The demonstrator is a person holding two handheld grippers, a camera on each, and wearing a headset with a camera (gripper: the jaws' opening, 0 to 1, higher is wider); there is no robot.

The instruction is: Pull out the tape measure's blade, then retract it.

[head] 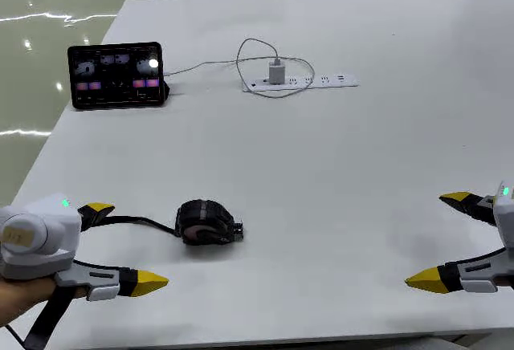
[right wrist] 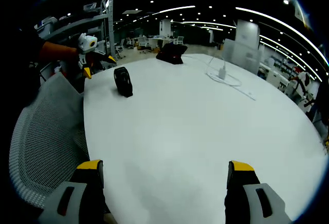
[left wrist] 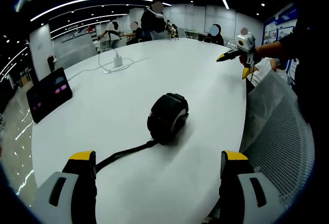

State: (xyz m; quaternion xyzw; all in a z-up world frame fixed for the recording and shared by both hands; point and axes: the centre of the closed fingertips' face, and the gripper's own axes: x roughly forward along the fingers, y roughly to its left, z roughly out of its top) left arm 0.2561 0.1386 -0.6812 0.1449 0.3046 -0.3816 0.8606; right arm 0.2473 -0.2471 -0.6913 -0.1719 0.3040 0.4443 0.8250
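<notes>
The white table [head: 321,165] spreads ahead of both my tools. My left gripper [head: 135,244] hangs over its near edge with the jaws spread wide and nothing between them. My right gripper [head: 426,239] is well apart across from it, also gaping and empty, tips pointing back toward the left one.

Far beyond my left jaws a tablet [head: 117,75] stands propped. A power strip [head: 313,82] lies further along, with a charger [head: 276,71] plugged into it.

The tape measure [head: 206,222] is just ahead of my left gripper, resting on the table, and far from my right. Its black case stands on edge. Its long line runs roughly from one gripper toward the other. Its wrist strap [head: 140,221] trails back toward my left jaws, ending close beside one of them.

A small tab [head: 238,229] on the side facing my right gripper looks like the blade's hook, though it is too small to be sure. No blade is drawn out, so I judge the pull not yet begun. My left would hold the case while my right comes across for the hook.
</notes>
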